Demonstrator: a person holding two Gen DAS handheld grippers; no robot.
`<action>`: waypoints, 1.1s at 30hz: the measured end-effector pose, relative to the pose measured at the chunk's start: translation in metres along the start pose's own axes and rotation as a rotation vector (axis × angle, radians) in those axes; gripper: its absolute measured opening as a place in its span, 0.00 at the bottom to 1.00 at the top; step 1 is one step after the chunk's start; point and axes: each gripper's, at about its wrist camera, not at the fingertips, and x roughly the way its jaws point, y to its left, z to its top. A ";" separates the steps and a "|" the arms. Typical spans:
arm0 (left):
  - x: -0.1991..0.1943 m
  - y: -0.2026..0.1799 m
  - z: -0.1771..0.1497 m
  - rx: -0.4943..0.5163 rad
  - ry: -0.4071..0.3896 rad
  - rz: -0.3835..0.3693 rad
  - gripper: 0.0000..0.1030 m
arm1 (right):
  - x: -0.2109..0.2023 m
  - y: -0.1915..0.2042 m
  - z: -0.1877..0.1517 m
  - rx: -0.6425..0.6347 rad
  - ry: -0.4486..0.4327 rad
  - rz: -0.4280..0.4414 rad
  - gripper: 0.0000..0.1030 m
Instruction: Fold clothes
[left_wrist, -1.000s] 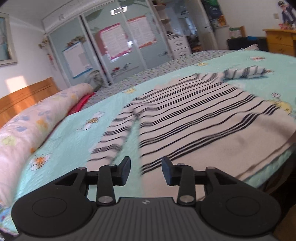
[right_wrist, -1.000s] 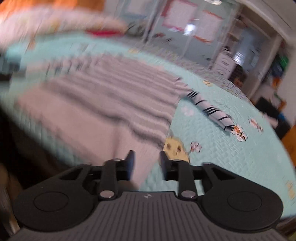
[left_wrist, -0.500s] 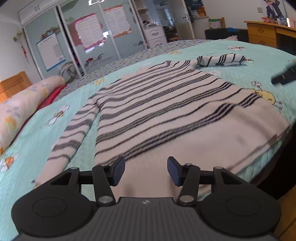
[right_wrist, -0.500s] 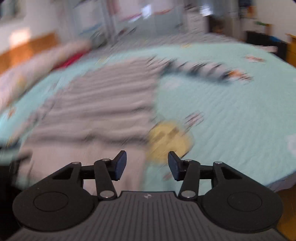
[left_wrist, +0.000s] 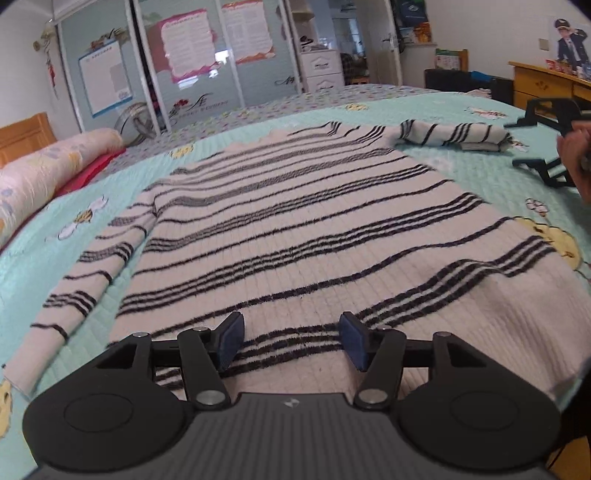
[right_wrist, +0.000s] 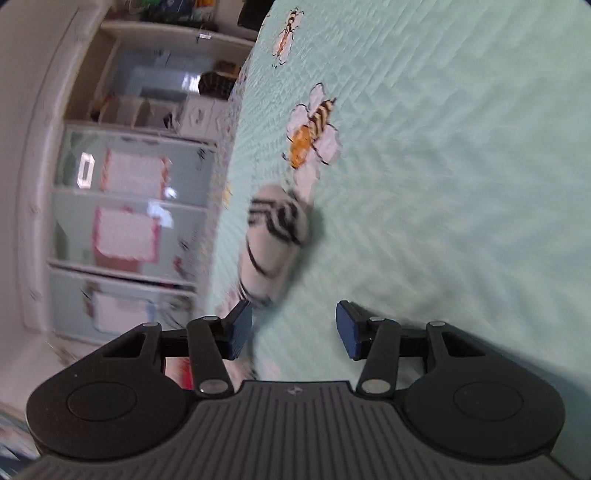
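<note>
striped sweater (left_wrist: 295, 236) lies flat, spread across the teal quilted bedspread (left_wrist: 480, 173), filling the middle of the left wrist frame. hem edge is at the bottom of the frame near the bed's near edge, neckline toward the top centre. one sleeve (left_wrist: 85, 288) runs straight down the left side of the frame, just beside the body. the other sleeve (left_wrist: 454, 134) sits upper right, doubled or bunched on itself rather than laid out.

left gripper (left_wrist: 291, 339) sits low over the hem, fingers wide apart, nothing between them. reads as lined up for a pinch on the hem or just parked there, can't settle which.

right gripper (right_wrist: 293, 328) is rolled sideways: in its own view the bed fills the right half and the wardrobe doors (right_wrist: 125, 206) the left. fingers wide too, empty. the bunched sleeve (right_wrist: 273, 243) sits centre frame straight ahead of the fingers, near a bee print (right_wrist: 314, 136); view is motion-blurred. in the left wrist view the same gripper (left_wrist: 546, 144) shows at the right edge with a hand (left_wrist: 574, 155) on it, close to that sleeve's cuff end.

judgement: body is flat so folds land square. right side looks aimed at the sleeve, either to straighten it or fold it in over the body; pictures fit both.
</note>
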 end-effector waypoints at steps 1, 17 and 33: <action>0.002 -0.001 -0.002 -0.007 -0.003 0.010 0.61 | 0.010 0.001 0.005 0.021 -0.010 0.007 0.51; 0.011 -0.028 -0.017 0.051 -0.143 0.199 0.78 | -0.015 0.068 0.008 -0.526 -0.625 -0.166 0.70; 0.010 -0.027 -0.024 0.036 -0.168 0.192 0.78 | 0.057 0.042 0.033 -0.494 -0.193 -0.307 0.02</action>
